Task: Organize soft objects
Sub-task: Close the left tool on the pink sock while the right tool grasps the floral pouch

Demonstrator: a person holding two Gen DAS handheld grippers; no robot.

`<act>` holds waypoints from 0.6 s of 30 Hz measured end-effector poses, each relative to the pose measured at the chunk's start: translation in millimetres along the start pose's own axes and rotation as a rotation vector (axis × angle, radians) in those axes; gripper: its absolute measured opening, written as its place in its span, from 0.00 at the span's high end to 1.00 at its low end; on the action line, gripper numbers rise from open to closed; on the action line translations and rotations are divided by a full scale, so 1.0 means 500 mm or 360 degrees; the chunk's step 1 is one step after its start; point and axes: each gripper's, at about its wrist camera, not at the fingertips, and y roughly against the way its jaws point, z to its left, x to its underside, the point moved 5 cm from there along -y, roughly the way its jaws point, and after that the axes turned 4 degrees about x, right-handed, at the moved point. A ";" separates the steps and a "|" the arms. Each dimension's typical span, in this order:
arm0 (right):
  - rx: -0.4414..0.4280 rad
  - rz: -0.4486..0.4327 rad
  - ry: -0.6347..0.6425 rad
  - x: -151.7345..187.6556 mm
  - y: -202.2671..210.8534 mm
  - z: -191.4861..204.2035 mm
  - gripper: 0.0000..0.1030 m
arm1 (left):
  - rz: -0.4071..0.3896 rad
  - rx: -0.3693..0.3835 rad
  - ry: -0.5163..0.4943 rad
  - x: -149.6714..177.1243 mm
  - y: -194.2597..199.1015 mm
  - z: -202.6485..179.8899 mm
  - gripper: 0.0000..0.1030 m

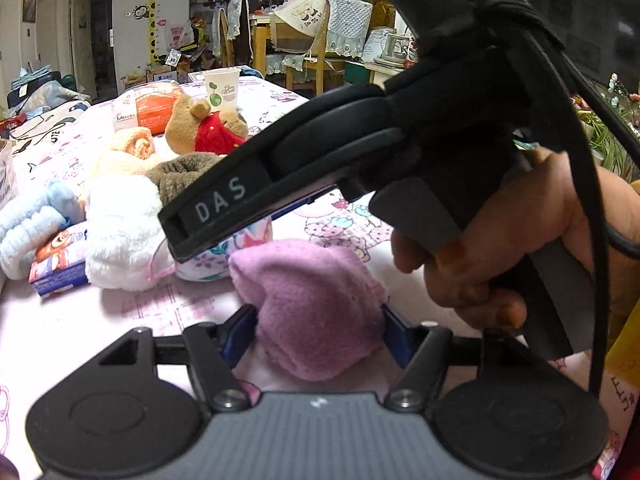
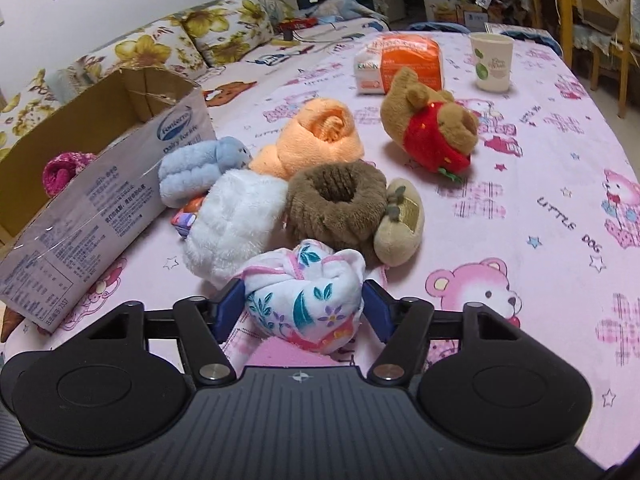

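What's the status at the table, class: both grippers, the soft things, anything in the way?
Left gripper shut on pink cloth bundle. Right gripper shut on floral cloth bundle. Cardboard box open at left. White plush roll close ahead.

In the right wrist view, a cluster of soft items blocks 12 o'clock: white plush roll (image 2: 236, 222), brown ring (image 2: 336, 200), orange roll (image 2: 316, 136). The cardboard box (image 2: 100, 184) walls off 9 to 10 o'clock. The pink tablecloth (image 2: 540, 184) lies open from 1 to 3 o'clock, bounded by the plush bear (image 2: 432, 132) and paper cup (image 2: 492, 62).
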 end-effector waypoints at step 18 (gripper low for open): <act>0.0117 -0.0170 -0.0186 -0.013 0.069 -0.050 0.28 | -0.0098 0.0020 0.0062 -0.013 0.045 0.042 0.44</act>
